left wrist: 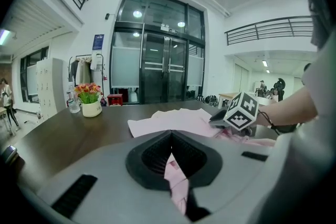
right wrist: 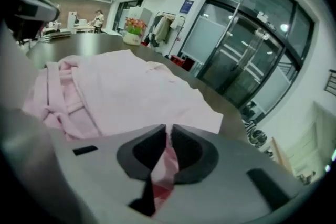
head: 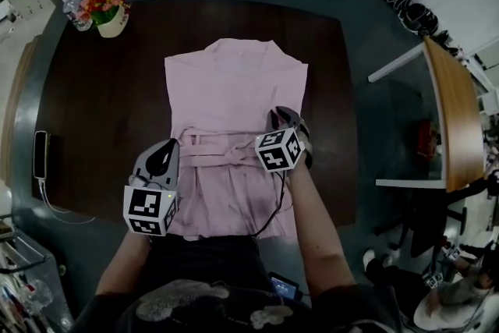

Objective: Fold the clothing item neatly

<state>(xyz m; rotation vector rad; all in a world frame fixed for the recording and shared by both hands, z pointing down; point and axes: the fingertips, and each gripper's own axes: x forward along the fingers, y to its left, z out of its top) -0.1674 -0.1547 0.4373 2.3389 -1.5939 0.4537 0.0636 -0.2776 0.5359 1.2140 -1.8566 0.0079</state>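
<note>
Jaws both tight on pink garment (head: 234, 82).

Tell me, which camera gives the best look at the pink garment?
The head view: it looks down on the whole pink garment lying on the dark table. The left gripper view sees only its far part, at a low angle. The right gripper view shows one wrinkled stretch. Both also show cloth between the jaws.

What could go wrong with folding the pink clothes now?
The right gripper pinches only a thin bit of the pink garment, so it might slip out. The bunched ties across its middle could leave a lumpy, crooked fold.
</note>
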